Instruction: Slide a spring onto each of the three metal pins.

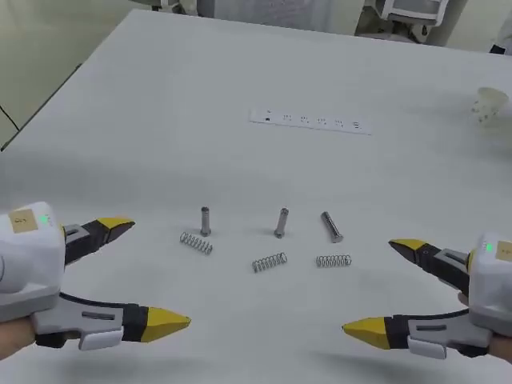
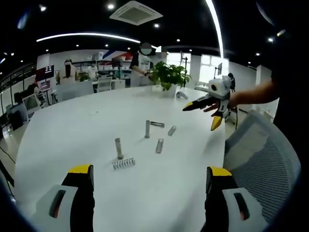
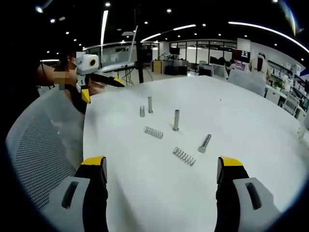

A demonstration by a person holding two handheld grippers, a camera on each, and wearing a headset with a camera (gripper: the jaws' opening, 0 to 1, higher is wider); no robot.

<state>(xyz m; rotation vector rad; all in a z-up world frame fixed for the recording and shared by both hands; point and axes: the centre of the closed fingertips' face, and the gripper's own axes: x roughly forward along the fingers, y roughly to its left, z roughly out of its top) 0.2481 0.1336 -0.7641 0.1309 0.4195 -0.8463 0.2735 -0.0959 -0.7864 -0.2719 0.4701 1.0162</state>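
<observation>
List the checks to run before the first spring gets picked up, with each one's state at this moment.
1. Left gripper open and empty: ok.
2. Right gripper open and empty: ok.
3. Left spring, middle spring and right spring lying loose on the table, none on a pin: ok.
4. Left pin and middle pin standing upright: ok.
5. Right pin upright: not ok, it lies on its side.
</observation>
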